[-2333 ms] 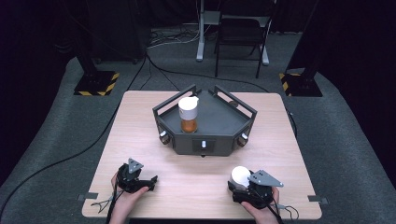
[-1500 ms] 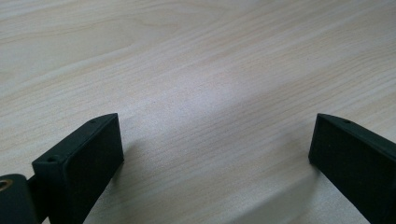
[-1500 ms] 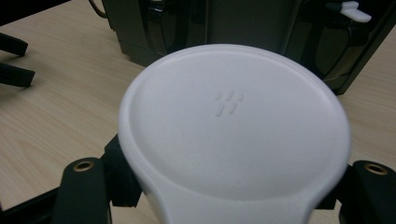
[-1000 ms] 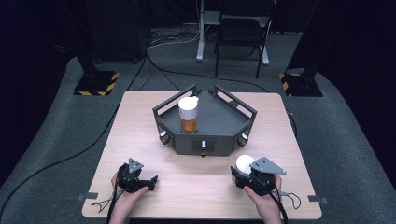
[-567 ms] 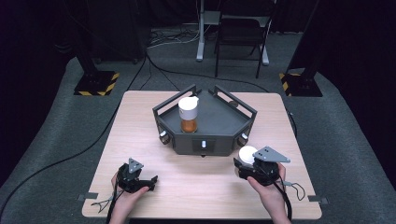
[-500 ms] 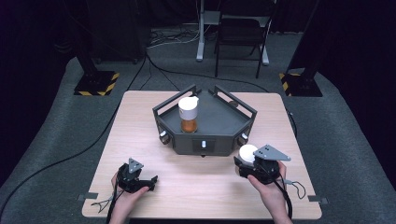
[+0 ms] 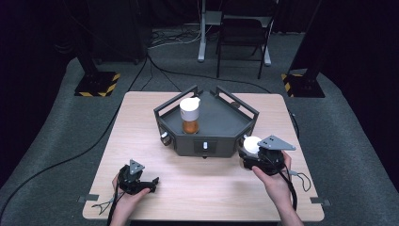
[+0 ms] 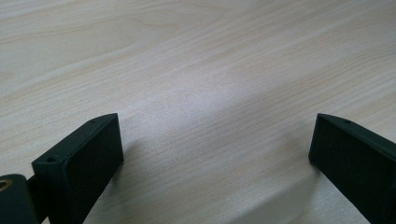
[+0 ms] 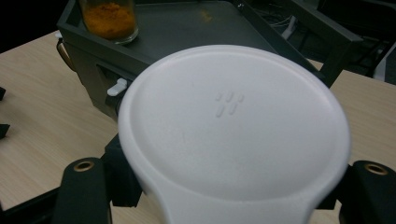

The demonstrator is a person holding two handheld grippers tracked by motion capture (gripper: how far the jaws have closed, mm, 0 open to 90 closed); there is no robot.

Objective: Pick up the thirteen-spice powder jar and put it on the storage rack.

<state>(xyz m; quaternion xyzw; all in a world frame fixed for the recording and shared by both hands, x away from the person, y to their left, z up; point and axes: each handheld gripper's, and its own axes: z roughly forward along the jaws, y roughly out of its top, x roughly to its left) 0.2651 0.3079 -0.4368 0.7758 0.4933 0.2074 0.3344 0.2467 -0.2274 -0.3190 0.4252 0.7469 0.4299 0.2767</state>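
My right gripper [image 7: 249,153] is shut on a white round cap [image 7: 251,142], holding it just off the front right corner of the dark grey tray [image 7: 221,123]. In the right gripper view the cap [image 9: 233,121] sits between the jaws of this gripper [image 9: 224,191], and whatever is under it is hidden. A glass jar of orange powder [image 7: 189,116] with a white cap stands on the tray's left half, and its lower part [image 9: 109,18] is seen past the tray floor [image 9: 187,23]. My left gripper [image 7: 149,182] rests open on the table near the front left, nothing between its jaws [image 8: 215,154].
The light wooden table [image 7: 141,127] has bare room left and right of the tray. A chair [image 7: 242,33] and stand bases with yellow-black stripes [image 7: 96,84] are on the floor beyond. Cables trail off the table's front.
My right gripper has carried the white cap forward from the table's front right area up to the tray's front right corner. The left gripper has stayed put.
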